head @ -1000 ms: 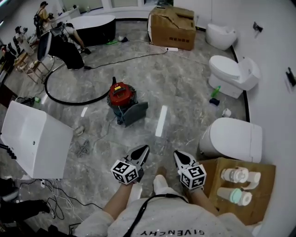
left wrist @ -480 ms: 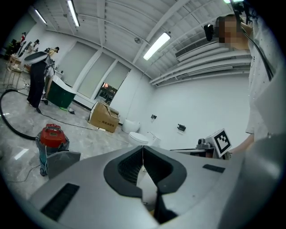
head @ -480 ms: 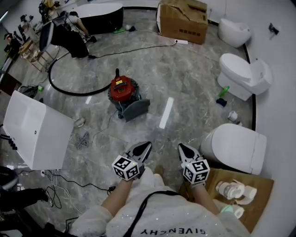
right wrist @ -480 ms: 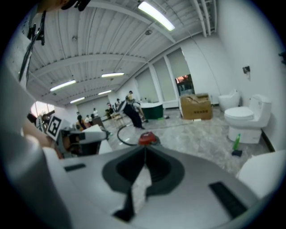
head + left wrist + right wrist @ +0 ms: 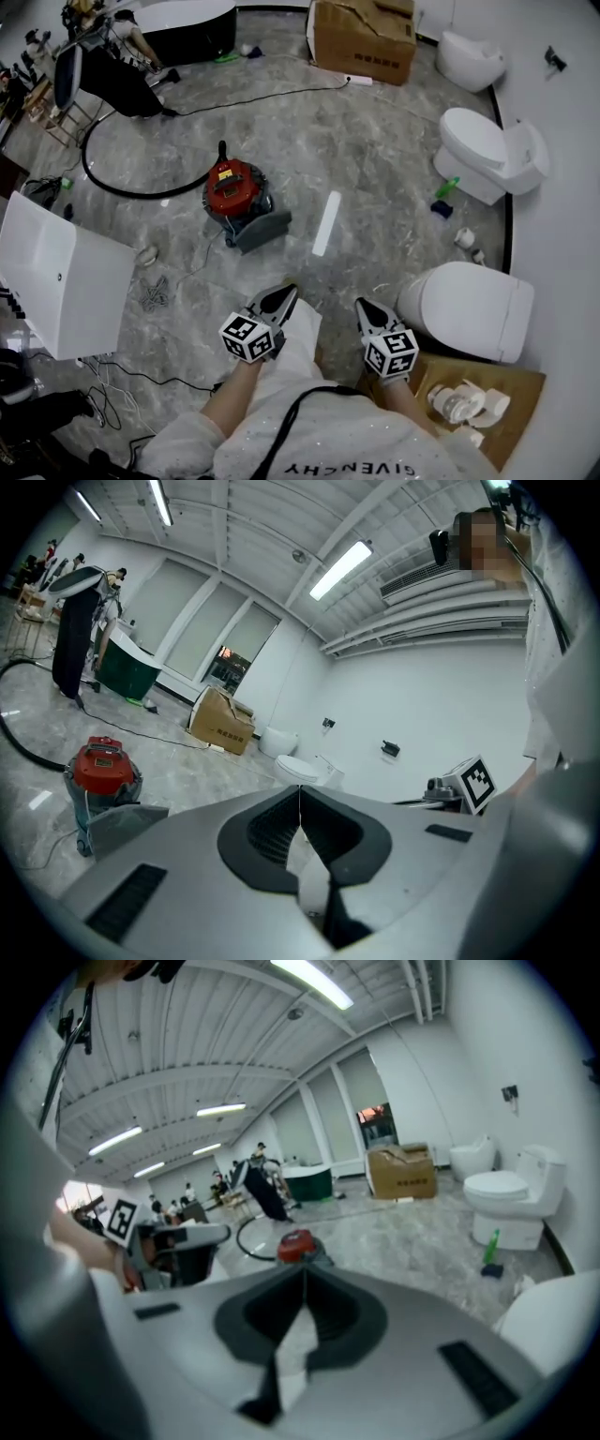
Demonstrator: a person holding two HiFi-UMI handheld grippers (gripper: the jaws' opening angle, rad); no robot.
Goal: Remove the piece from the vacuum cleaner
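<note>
Jaws of left gripper (image 5: 300, 791): pressed together, nothing between. Jaws of right gripper (image 5: 305, 1272): pressed together, likewise empty. Both grippers held near, side by side above the marble floor (image 5: 375, 141), well apart from the work item.

Far left: white cabinet (image 5: 56, 277), loose cables (image 5: 155, 295) just beside it.
Left of centre: black hose (image 5: 112, 183) curving across the floor toward the red vacuum cleaner (image 5: 232, 187).
Grey piece (image 5: 258, 228): against the near right side of the vacuum cleaner.
Far centre: cardboard box (image 5: 361, 37).
Right: green bottle (image 5: 447, 187) beside the far toilet (image 5: 487, 150); near toilet (image 5: 469, 305) just right of the right gripper.
</note>
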